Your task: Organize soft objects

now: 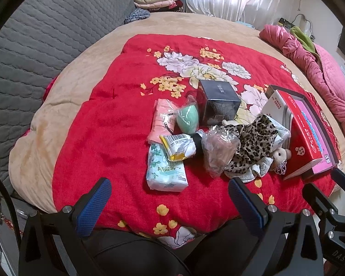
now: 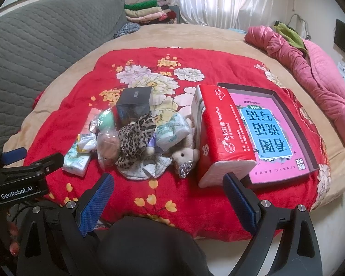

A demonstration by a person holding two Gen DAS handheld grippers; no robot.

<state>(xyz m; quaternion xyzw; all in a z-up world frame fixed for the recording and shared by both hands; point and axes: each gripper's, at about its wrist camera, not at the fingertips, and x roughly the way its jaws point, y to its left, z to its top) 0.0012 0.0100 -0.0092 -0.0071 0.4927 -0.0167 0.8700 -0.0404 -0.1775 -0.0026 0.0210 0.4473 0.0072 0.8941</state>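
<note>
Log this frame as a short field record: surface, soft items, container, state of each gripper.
surface: red floral blanket on a bed
soft items: leopard-print cloth, small plush toy, tissue pack, green sponge in a bag, clustered mid-blanket
container: open shallow box with a red tissue pack leaning on it
left gripper: open, empty
right gripper: open, empty

Bare red quilt (image 1: pixel 99 138) left of pile; red tissue pack (image 2: pixel 220 138) blocks right.
</note>
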